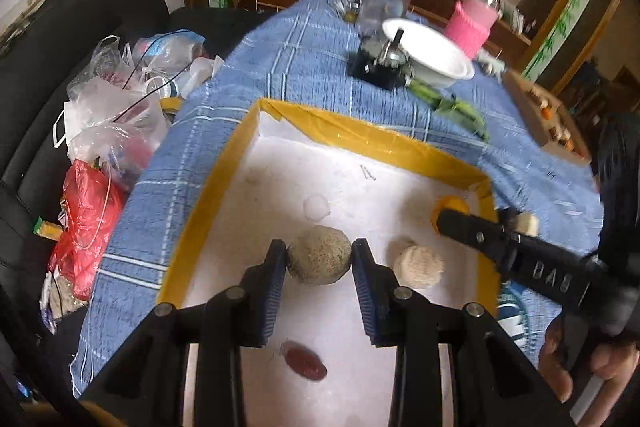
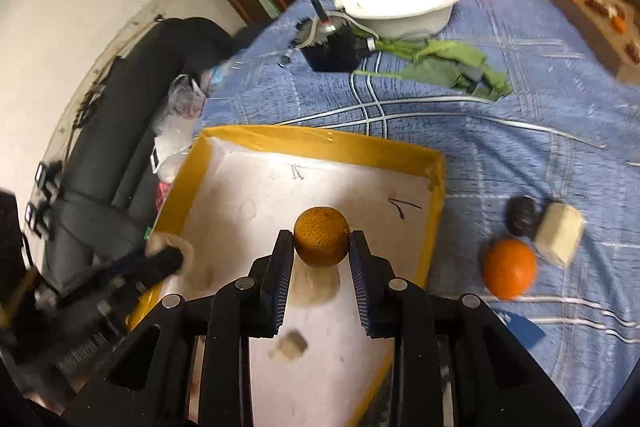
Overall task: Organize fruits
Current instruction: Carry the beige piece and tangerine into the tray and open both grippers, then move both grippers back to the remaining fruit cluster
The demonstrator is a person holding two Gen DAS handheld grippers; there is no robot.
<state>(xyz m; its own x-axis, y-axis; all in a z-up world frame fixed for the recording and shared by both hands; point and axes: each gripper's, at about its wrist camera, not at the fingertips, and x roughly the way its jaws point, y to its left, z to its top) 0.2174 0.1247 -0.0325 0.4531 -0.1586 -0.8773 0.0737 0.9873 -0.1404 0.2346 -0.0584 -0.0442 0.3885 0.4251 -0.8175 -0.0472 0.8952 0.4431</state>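
"DAB" reads on your right gripper (image 1: pixel 444 223), which pinches a dull orange (image 2: pixel 321 242) over the yellow-rimmed tray (image 2: pixel 320 143). Your left gripper (image 1: pixel 319 257) pinches a speckled round fruit (image 1: pixel 319 260) inside that tray. A bright orange (image 2: pixel 509 274) sits outside on the blue checked cloth (image 2: pixel 520 131).

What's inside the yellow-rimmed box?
In the box: both grippers' fruits, a pale one, a reddish one. Areas under the grippers are hidden.

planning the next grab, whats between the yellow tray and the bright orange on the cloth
Only bare blue cloth between the tray and the orange, seen in the right wrist view.
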